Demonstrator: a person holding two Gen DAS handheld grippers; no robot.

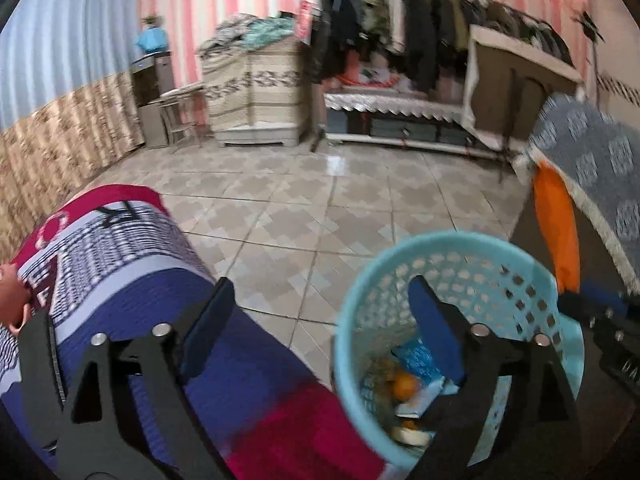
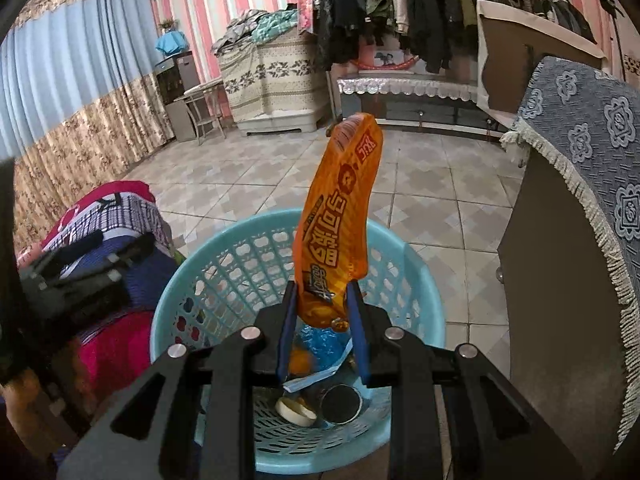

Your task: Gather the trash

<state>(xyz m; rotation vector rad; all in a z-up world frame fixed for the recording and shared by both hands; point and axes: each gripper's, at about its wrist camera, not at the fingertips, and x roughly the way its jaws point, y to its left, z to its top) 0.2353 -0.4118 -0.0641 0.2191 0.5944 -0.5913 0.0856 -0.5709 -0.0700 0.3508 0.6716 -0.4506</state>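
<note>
My right gripper (image 2: 322, 300) is shut on an orange snack wrapper (image 2: 338, 216), holding it upright directly above a light blue plastic basket (image 2: 224, 264). The basket holds blue wrappers, an orange peel, a white lid and a round tin. In the left wrist view the same basket (image 1: 520, 276) is at lower right and the wrapper (image 1: 556, 224) hangs beyond its far rim, with the right gripper's fingers at the frame's right edge. My left gripper (image 1: 320, 312) is open and empty, over the floor between a folded blanket and the basket.
A red, blue and white blanket (image 1: 132, 280) lies to the left of the basket. A cabinet with a blue fringed cloth (image 2: 580, 168) stands to the right. Tiled floor (image 1: 304, 208) stretches ahead to a clothes rack (image 1: 420, 20) and a covered chest.
</note>
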